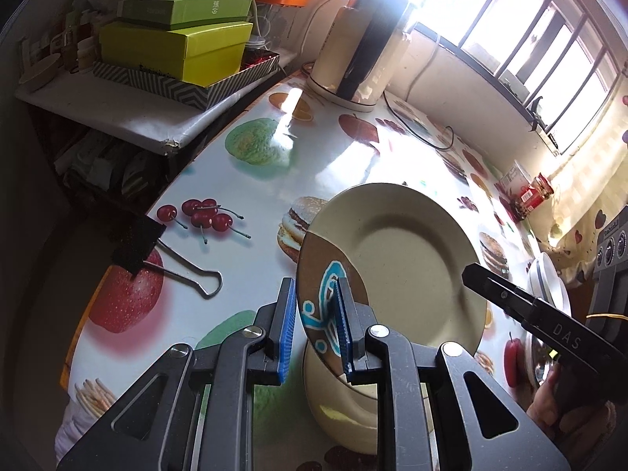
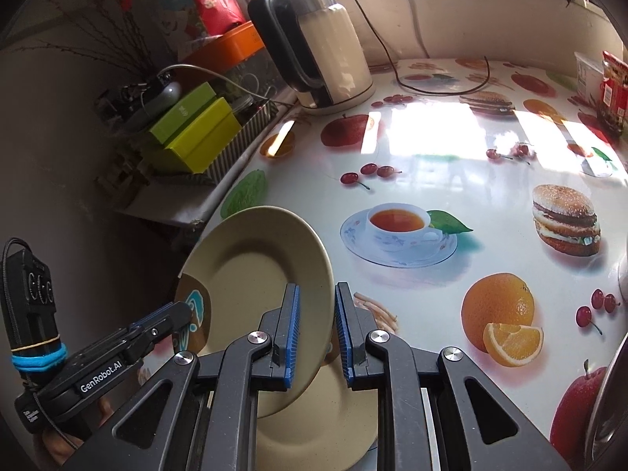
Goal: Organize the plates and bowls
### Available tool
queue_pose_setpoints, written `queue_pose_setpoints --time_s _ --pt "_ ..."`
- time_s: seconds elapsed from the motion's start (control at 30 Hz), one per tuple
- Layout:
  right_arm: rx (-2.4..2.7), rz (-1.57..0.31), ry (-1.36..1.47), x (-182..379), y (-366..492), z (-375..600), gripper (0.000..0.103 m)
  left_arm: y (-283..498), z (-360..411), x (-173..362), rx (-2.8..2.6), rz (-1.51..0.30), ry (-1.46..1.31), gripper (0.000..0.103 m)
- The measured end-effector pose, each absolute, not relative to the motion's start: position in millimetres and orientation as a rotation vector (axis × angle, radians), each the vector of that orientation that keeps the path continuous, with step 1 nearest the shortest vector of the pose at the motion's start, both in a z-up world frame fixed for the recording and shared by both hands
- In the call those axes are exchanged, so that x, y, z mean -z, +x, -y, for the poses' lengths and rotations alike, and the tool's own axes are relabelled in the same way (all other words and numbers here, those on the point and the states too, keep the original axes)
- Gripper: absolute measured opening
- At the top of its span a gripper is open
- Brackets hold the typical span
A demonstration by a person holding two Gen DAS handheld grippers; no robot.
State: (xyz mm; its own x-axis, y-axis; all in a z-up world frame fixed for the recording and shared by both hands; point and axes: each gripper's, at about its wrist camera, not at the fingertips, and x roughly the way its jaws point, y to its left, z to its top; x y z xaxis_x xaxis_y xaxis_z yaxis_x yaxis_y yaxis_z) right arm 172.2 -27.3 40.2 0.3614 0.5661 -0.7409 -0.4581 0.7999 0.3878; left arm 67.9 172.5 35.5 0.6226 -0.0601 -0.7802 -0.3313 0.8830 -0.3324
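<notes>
Plate (image 1: 412,251) tilted, pinched at opposite rims by your left hand-held gripper (image 1: 314,329) and right hand-held gripper (image 2: 316,329); second plate (image 2: 314,424) directly below on desk (image 2: 451,165).

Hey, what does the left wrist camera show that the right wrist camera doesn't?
Only the left wrist view: a black binder clip on the tablecloth and stacked white dishes at the right edge.
Only the right wrist view: the printed teacup and orange.
Both: the tilted beige plate, gripped at opposite rims by the left claw and the right claw, another beige plate below, and the kettle.
</notes>
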Motion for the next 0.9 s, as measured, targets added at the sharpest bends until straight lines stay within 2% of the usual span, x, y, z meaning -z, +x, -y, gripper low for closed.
queue_pose_setpoints --time_s 0.9 --pt "-0.622 -1.043 0.118 -14 131 64 0.018 37 -138 -16 -0.147 -0.940 -0.442 0.020"
